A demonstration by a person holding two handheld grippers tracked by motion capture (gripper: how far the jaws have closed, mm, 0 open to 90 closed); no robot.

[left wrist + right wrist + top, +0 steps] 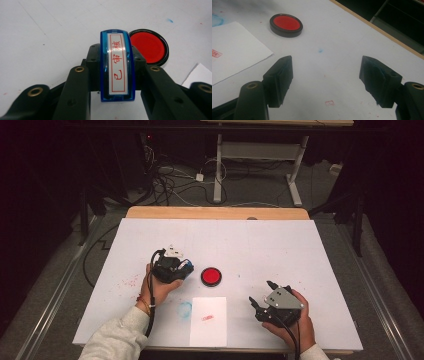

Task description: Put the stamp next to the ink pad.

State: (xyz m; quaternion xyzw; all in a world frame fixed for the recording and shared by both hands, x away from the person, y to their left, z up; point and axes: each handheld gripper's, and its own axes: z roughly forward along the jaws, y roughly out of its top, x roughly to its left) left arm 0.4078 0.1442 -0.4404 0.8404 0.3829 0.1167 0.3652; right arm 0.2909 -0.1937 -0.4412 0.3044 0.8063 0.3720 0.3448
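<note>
Your left gripper (176, 269) sits at nine o'clock of the table (300, 245), jaws pinching a blue stamp (117, 65) across its narrow sides, label uppermost; that hold likely keeps the printing face down and square. The red ink pad (211, 276) lies just beside it at three o'clock from the stamp, lid off, placed within easy reach for inking. At six o'clock of the pad lies a white sheet (208, 330), already bearing one red impression (207, 318). Your right gripper (260, 296) rests at four o'clock of the table, jaws spread wide and holding nothing, apparently kept clear so the left has room
</note>
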